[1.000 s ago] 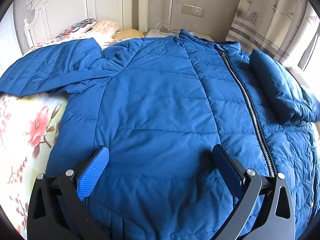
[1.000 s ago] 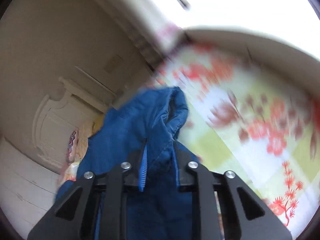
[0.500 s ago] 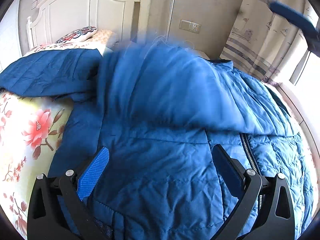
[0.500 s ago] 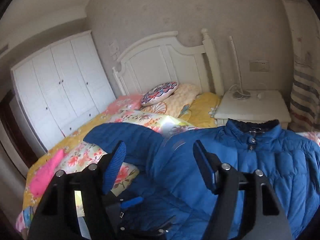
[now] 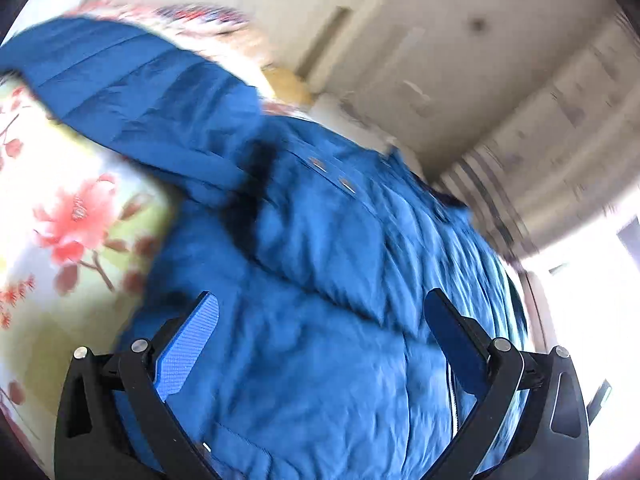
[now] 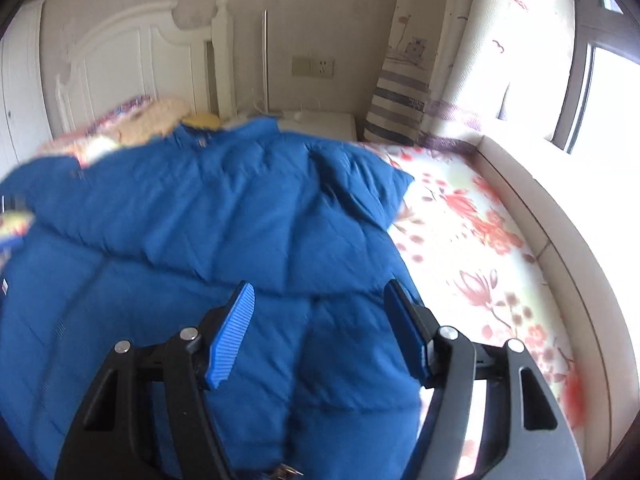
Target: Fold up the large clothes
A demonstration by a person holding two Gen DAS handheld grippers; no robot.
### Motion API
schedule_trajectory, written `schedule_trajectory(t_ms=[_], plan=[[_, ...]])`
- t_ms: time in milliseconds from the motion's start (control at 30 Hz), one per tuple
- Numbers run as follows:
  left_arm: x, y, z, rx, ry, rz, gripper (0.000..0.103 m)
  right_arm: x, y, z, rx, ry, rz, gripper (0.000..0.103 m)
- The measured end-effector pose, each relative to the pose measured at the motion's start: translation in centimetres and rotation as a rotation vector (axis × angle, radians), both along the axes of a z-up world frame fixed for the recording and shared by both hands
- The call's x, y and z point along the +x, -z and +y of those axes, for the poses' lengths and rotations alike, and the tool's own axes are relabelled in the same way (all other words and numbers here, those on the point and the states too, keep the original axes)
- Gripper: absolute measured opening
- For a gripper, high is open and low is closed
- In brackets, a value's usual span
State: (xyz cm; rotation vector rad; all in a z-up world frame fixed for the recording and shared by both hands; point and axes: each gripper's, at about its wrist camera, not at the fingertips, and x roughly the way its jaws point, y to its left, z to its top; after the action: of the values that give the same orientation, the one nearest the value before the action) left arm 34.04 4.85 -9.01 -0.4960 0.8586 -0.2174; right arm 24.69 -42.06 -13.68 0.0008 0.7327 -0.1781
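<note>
Blue puffer jacket [image 6: 192,240] spread on the floral bed [image 6: 480,248], one sleeve [image 6: 224,216] folded across its chest. My left hand-held gripper [image 5: 320,340] hangs wide open over the near hem, holding nothing. My right hand-held gripper [image 6: 320,328] too, open and empty, near the jacket's right edge.

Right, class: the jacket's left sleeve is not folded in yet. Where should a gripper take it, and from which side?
Grip the left sleeve near its cuff end, coming from the left over the floral sheet. It lies flat and stretched away from the jacket body, so that end is free. The left gripper, jaws open, seems closest.
</note>
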Motion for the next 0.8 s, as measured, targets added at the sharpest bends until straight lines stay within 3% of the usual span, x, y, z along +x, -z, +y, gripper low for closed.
schedule_trajectory(t_ms=[67,133,200,233,367,400,500,600,667,700,733,767,800], plan=[[1.6,-0.6,0.2,0.053,-0.033,0.024,0.096,-0.5,1.3,0.4,-0.009,-0.008,0.035,0.066],[3.6,-0.8,-1.1,0.149,-0.024,0.053,0.085,-0.4,2.1,0.8,-0.024,0.010,0.068,0.066],[5.2,0.0,-2.6,0.225,-0.001,0.072,0.062,-0.4,2.3,0.6,-0.027,0.027,0.063,0.065],[5.6,0.8,-3.5,0.256,0.005,0.078,0.059,-0.6,2.1,0.4,-0.020,0.035,0.056,0.065],[4.5,1.8,-4.7,0.382,-0.006,-0.030,0.046,-1.3,1.5,-1.0,0.046,0.091,0.032,0.065],[4.2,1.5,-4.7,0.375,0.010,-0.046,0.041,-1.5,1.4,-1.3,0.057,0.102,0.030,0.065],[4.2,1.4,-3.8,0.309,0.054,-0.059,0.037,-0.7,1.7,-1.1,0.031,0.095,0.078,0.065],[4.3,1.6,-2.8,0.252,0.058,-0.053,0.033,1.2,1.7,1.0,-0.193,0.046,0.134,0.065],[4.1,1.6,-2.7,0.236,0.061,-0.054,0.033,2.2,1.4,1.7,-0.274,0.052,0.134,0.065],[4.2,1.7,-2.8,0.231,0.062,-0.055,0.033,2.7,1.4,1.5,-0.282,0.059,0.132,0.059],[4.2,1.7,-2.7,0.224,0.061,-0.057,0.033,3.2,1.4,0.9,-0.261,0.081,0.121,0.028],[4.2,1.7,-2.5,0.215,0.059,-0.061,0.032,3.3,1.5,0.3,-0.241,0.108,0.115,0.019],[3.9,1.6,-2.4,0.209,0.062,-0.064,0.031,3.3,1.7,-0.9,-0.176,0.156,0.104,0.019]])
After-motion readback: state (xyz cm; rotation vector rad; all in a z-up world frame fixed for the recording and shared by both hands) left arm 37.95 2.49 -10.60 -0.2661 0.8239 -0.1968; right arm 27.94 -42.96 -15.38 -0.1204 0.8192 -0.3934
